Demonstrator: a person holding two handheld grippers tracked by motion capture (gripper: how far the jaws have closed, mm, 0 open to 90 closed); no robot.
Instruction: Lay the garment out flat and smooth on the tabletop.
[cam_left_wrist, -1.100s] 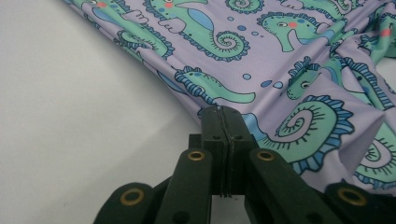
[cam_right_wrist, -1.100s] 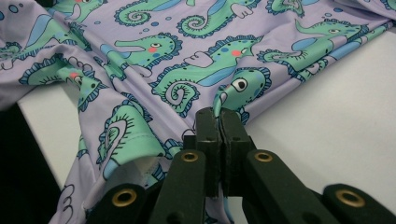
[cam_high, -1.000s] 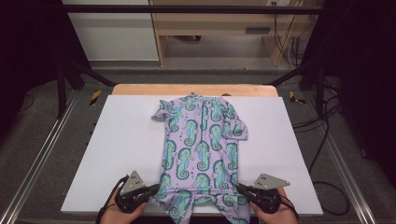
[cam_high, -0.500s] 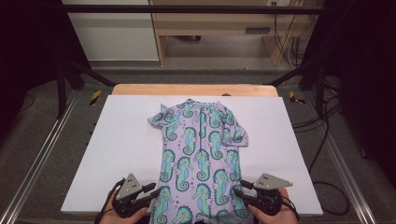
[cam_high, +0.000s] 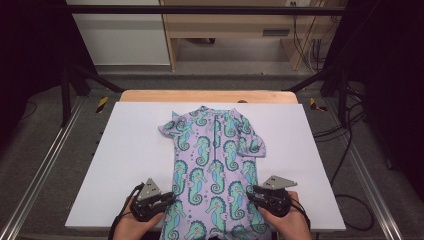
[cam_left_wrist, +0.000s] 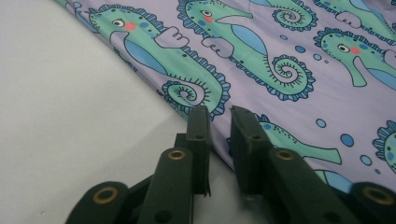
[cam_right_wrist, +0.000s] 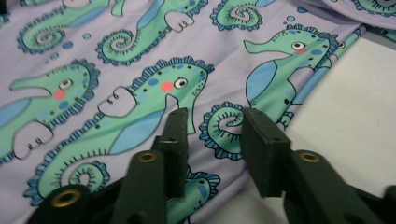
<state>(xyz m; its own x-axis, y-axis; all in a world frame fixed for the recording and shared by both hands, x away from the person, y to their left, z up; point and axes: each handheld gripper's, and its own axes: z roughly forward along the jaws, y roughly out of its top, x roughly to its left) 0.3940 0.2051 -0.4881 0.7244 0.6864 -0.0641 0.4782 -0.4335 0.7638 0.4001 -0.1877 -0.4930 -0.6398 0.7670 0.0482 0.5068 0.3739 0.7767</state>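
A lilac child's one-piece suit (cam_high: 215, 160) printed with green seahorses lies flat on the white board (cam_high: 125, 155), collar at the far end and legs toward the near edge. My left gripper (cam_high: 164, 199) rests at the suit's left edge. Its jaws (cam_left_wrist: 219, 114) stand slightly apart and have just been closing, with bare board between them and the fabric edge (cam_left_wrist: 280, 56) just past the tips. My right gripper (cam_high: 251, 192) sits at the right edge. Its jaws (cam_right_wrist: 212, 116) are apart over the fabric (cam_right_wrist: 116, 70), have just been closing, and pinch nothing.
The white board lies on a wooden tabletop (cam_high: 200, 95) inside a metal frame (cam_high: 45, 165). Cables (cam_high: 345, 130) trail on the floor at the right. A pale cabinet (cam_high: 225, 30) stands beyond the table.
The suit has been drawn toward the near edge and its bunched lower part now lies flatter. Both grippers have let go of the fabric and sit at its sides with jaws apart.
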